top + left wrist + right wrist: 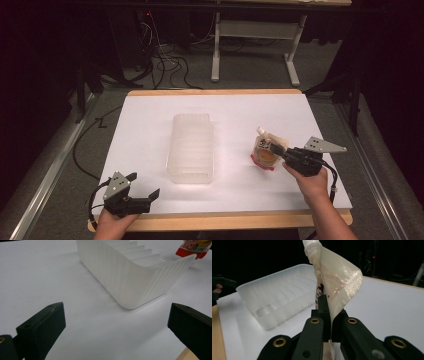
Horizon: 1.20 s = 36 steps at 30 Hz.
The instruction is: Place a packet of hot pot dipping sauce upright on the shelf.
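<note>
The right gripper [276,149] pinches a spouted pouch [266,149] near the desk's [150,115] right edge. The left gripper [145,186] rests wide open at the front left corner. A white bin [190,147] stands mid-desk.

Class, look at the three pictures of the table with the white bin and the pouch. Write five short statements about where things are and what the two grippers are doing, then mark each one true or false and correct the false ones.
1. The right gripper is shut on the pouch. True.
2. The left gripper holds the white bin. False: its fingers are spread wide, with the bin standing apart beyond them.
3. The pouch lies inside the bin. False: it is to the right of the bin, outside it.
4. The bin is empty. True, as far as the ribbed inside shows.
5. The bin stands on the wooden edge of the table. False: it stands on the white sheet.
</note>
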Each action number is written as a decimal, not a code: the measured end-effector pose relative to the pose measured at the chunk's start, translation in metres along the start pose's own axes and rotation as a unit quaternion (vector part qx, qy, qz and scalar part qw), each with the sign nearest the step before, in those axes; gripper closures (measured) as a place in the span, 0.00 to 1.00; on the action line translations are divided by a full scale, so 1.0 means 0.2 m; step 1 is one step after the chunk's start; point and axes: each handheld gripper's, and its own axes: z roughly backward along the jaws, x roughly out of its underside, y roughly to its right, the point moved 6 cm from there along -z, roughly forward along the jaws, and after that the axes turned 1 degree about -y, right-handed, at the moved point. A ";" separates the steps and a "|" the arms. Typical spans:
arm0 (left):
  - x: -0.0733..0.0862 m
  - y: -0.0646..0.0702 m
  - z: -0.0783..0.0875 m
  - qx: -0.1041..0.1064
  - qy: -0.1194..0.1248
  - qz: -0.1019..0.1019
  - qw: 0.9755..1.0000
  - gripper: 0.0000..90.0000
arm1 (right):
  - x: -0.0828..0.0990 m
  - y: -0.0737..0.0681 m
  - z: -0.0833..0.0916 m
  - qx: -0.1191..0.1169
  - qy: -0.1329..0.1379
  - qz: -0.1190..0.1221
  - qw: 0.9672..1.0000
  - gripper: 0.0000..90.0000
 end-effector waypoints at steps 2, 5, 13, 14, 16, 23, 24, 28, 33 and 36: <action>0.00 0.00 0.00 -0.001 0.003 0.002 1.000 0.02 | -0.02 -0.04 -0.03 -0.018 -0.002 0.006 1.000 1.00; 0.00 0.00 0.00 0.000 0.002 0.002 1.000 0.02 | -0.06 -0.08 -0.07 -0.037 -0.006 0.016 0.999 1.00; -0.01 -0.01 0.01 -0.001 0.008 0.004 1.000 0.02 | -0.14 -0.19 -0.16 -0.080 -0.002 0.032 0.996 1.00; -0.01 -0.01 0.01 -0.001 0.008 0.004 1.000 0.02 | -0.15 -0.20 -0.18 -0.086 0.000 0.033 0.996 1.00; 0.00 0.00 0.01 -0.001 0.006 0.003 1.000 0.02 | -0.16 -0.21 -0.19 -0.094 0.002 0.034 0.995 1.00; 0.00 0.00 0.01 0.001 0.006 0.003 1.000 0.02 | -0.20 -0.27 -0.25 -0.116 -0.002 0.044 0.992 1.00; 0.00 0.00 0.01 0.003 0.007 0.003 1.000 0.02 | -0.21 -0.28 -0.26 -0.118 -0.001 0.047 0.992 1.00; -0.01 0.00 0.01 0.002 0.009 0.004 1.000 0.02 | -0.22 -0.32 -0.29 -0.131 -0.001 0.050 0.990 1.00; -0.01 0.00 0.01 0.002 0.012 0.006 1.000 0.02 | -0.24 -0.37 -0.34 -0.142 -0.010 0.059 0.988 1.00; -0.01 -0.01 0.02 0.000 0.013 0.008 1.000 0.02 | -0.24 -0.39 -0.37 -0.150 -0.013 0.059 0.987 1.00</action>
